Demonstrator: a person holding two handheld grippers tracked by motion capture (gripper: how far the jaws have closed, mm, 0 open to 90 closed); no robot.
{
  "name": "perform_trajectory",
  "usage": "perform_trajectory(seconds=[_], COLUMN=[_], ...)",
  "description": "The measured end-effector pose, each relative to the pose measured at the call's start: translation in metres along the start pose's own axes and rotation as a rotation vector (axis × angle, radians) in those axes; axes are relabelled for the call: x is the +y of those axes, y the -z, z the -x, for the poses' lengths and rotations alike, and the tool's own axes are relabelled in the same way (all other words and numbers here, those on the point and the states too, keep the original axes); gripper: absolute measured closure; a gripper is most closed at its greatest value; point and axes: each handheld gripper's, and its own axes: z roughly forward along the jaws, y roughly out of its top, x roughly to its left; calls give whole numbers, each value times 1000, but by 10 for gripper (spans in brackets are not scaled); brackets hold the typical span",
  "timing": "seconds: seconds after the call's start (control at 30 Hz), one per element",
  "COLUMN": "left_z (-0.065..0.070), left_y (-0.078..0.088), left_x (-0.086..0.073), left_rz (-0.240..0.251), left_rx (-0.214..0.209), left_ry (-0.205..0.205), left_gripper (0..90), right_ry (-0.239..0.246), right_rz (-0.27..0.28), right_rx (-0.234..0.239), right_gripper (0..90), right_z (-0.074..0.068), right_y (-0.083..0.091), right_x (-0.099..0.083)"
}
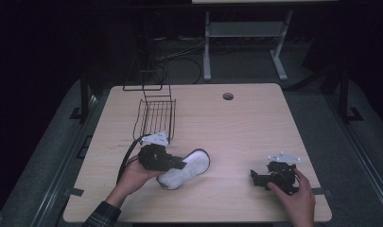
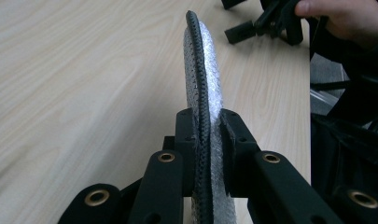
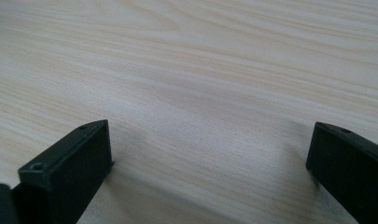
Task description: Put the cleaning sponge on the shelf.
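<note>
A silvery-grey quilted pad (image 1: 193,166) with a black trimmed edge, shaped like a mitt, lies at the table's front middle. My left gripper (image 1: 179,164) comes at it from the left and is shut on its near end. In the left gripper view the pad (image 2: 203,70) stands on edge between the two jaws, and both pads (image 2: 186,135) press on it. My right gripper (image 1: 254,178) rests low on the table at the front right, held by a hand. Its jaws stand wide apart over bare wood (image 3: 210,149) with nothing between them.
A black wire rack (image 1: 156,116) stands on the wooden table (image 1: 246,127) behind my left hand, towards the back left. A round cable hole (image 1: 228,96) sits near the far edge. A desk frame (image 1: 246,42) stands on the floor beyond the table.
</note>
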Motion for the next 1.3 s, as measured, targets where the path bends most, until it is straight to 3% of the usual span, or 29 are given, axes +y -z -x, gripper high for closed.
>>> perform_trajectory(seconds=[1.0, 1.3], left_z=[-35, -48], left_y=[31, 42], left_x=[20, 22], left_rz=[44, 71], left_rx=[94, 111], left_ry=[16, 42], left_gripper=[782, 782], right_ry=[2, 1], right_rz=[0, 0], right_rx=[1, 0], right_gripper=[0, 0], right_z=[0, 0], right_y=[0, 0], right_x=[0, 0])
